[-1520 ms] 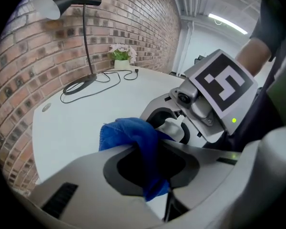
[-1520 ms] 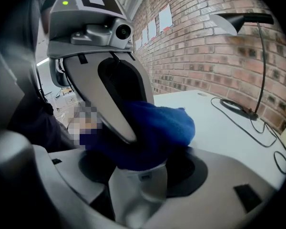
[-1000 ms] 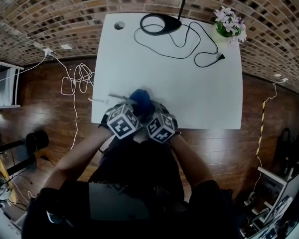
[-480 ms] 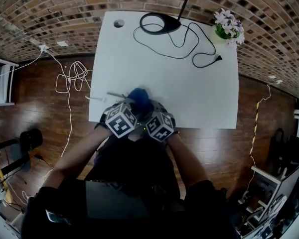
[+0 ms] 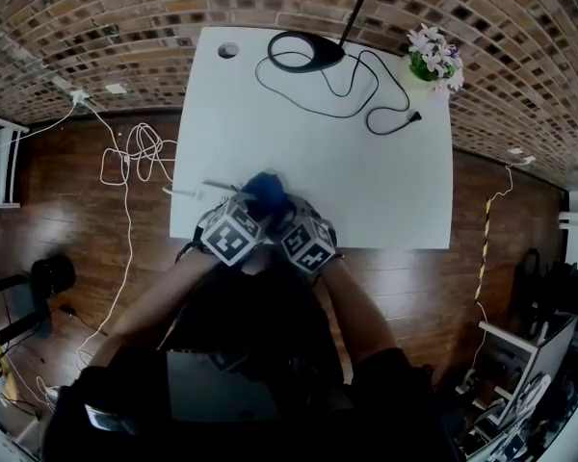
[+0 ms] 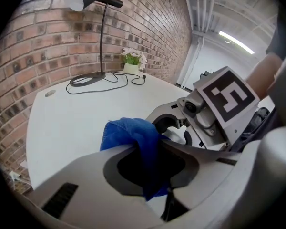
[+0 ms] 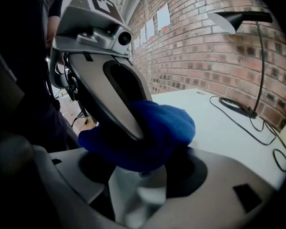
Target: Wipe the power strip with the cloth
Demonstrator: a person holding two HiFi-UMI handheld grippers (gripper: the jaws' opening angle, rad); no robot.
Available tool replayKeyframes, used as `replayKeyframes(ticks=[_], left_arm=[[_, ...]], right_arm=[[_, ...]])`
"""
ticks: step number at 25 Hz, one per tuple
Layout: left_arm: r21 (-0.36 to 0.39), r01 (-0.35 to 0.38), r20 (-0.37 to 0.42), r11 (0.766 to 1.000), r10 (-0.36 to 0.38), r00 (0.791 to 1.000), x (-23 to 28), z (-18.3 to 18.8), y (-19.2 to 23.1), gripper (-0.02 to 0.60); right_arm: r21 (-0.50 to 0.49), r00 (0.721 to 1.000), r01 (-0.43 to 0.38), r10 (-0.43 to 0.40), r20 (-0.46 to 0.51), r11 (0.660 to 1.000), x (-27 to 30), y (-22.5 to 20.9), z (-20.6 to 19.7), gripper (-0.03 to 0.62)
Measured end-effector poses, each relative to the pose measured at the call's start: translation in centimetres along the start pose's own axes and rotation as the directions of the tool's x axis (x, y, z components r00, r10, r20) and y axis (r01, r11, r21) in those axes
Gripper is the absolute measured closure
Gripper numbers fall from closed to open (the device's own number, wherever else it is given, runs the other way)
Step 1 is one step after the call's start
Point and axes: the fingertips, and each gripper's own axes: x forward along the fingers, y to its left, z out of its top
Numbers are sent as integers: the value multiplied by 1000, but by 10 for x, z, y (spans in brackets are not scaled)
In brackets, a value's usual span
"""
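At near table edge: left gripper pinched narrow on blue cloth; right gripper clamped wide on power strip. Risk: power strip twisting loose under wiping pressure.

White table: lamp base at 12 o'clock, flower pot at 2 o'clock, black cable looping between them
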Motion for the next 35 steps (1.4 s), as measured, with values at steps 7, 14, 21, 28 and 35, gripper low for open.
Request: replayKeyframes(ticks=[7,14,21,28,35], left_arm=[[-80,6,56,997,-2,998,-2,-7,13,508],[-169,117,66,979,-107,992,-2,-9,14,509],[-153,103,38,983,-98,994,-2,-9,15,509],[-102,-25,5,994,26,1000,-24,-28,30,508],[-167,-46,14,985,49,999,-33,-42,46,508]], right_arm=[[-7,1000,2,-2,3,1000,0,-1,1,295],[-26,1000,-21,21,1,999,2,2,5,290],[-53,998,-61,61,-5,997,5,3,7,304],[-66,998,-62,62,-1,996,3,3,5,305],[-61,998,-58,58,-4,996,4,2,4,304]])
